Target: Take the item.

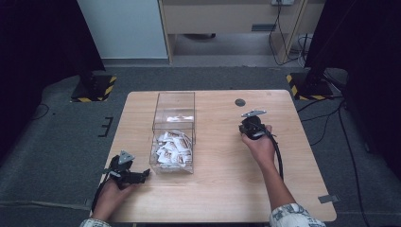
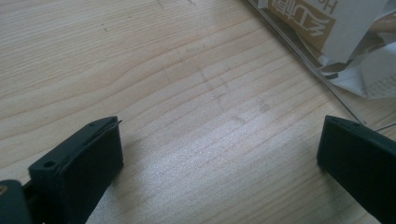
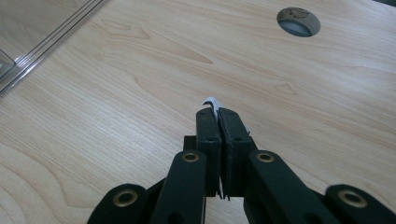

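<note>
Right gripper (image 3: 218, 114), lower centre of its view, is clamped on a thin white packet (image 3: 211, 102), light, limp and tear-prone, best pinched at an edge; left gripper (image 2: 219, 144) gapes wide beside the clear box (image 1: 174, 124) at mid-frame.

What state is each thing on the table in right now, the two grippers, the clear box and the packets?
Left gripper: open, jaws wide apart over bare wood beside the box.
Right gripper: shut on a thin white paper scrap.
Clear plastic box: upright, open-topped, near half holding packets.
White and brown paper packets: piled loosely inside the box.
Light wooden table: bare around the box.
</note>
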